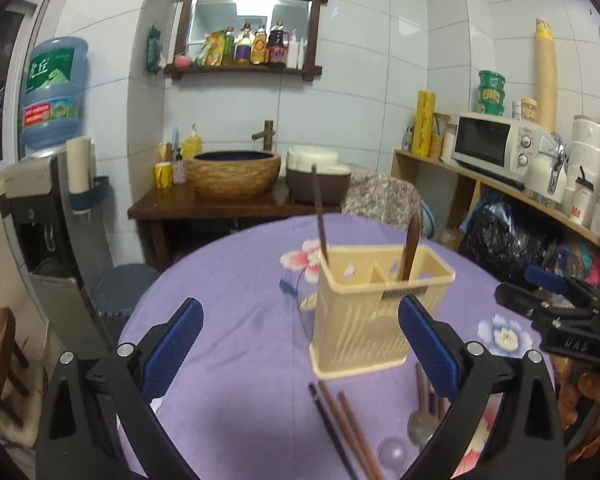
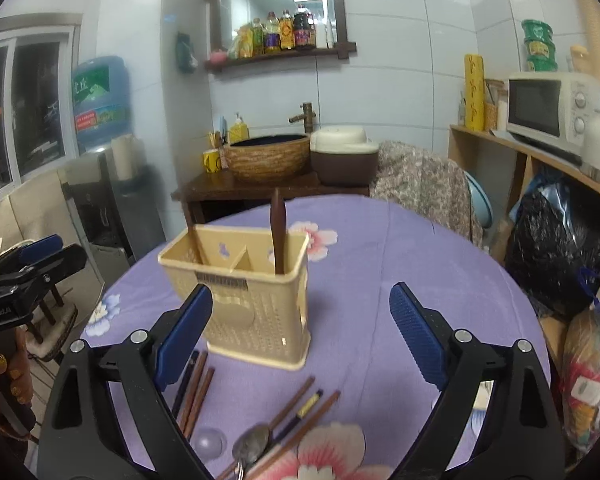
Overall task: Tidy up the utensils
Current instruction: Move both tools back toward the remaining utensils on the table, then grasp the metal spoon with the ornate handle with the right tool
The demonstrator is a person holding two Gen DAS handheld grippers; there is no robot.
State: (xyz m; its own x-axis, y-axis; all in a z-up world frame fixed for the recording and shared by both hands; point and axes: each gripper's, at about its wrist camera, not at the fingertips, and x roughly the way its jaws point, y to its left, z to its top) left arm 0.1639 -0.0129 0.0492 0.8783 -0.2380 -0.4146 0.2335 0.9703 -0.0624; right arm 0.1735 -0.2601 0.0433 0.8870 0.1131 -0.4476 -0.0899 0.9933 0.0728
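A beige plastic utensil holder (image 1: 374, 312) is seen upright on a round table covered by a purple flowered cloth (image 1: 240, 280). The holder is split into compartments by an inner divider. One brown chopstick (image 1: 320, 216) is stood in the left compartment, leaning slightly left. A dark wooden handle (image 1: 412, 246) is stood in the right compartment; what kind of utensil it belongs to cannot be told.

Loose utensils are laid on the cloth in front of the holder, nearer the cameras. In the right wrist view a group of brown and dark chopsticks (image 2: 194, 390) is seen by the holder's front left corner, and a second group of chopsticks (image 2: 300, 412) is laid crosswise further right. A metal spoon (image 2: 252, 446) is lying beside the second group, partly over it. A small clear dome-shaped object (image 2: 209, 442) is noted just left of the spoon.

Left gripper (image 1: 300, 346): jaws spread wide, nothing between them; held above the cloth facing the holder. Its right blue pad (image 1: 428, 348) overlaps the holder's front right in view; contact cannot be told.

Right gripper (image 2: 300, 336): jaws spread wide, nothing held. Its left pad (image 2: 184, 332) overlaps the holder's front left corner in view.
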